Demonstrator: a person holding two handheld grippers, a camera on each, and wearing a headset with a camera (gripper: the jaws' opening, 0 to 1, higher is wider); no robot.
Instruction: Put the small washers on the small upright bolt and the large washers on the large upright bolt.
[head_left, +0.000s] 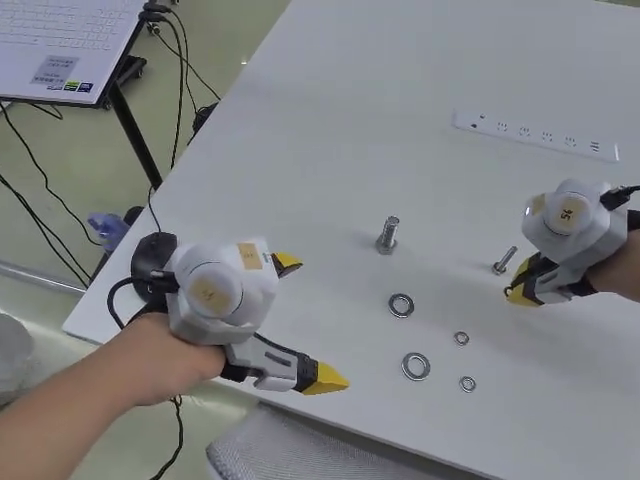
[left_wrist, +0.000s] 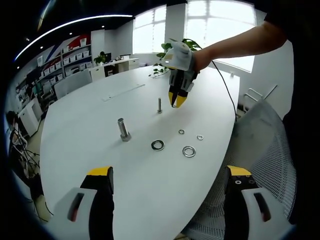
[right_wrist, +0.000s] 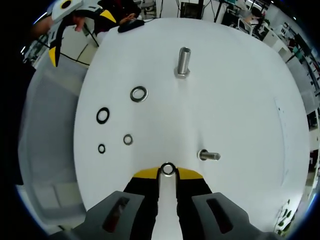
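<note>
Left gripper gapes; right gripper clamps washer

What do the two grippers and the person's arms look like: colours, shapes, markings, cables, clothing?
The left gripper and the right gripper each have a rounded white housing with a yellow-marked round disc, and black jaws with yellow tips. A black cable leaves the right one. The forearms are bare; a dark short sleeve covers the right upper arm.
</note>
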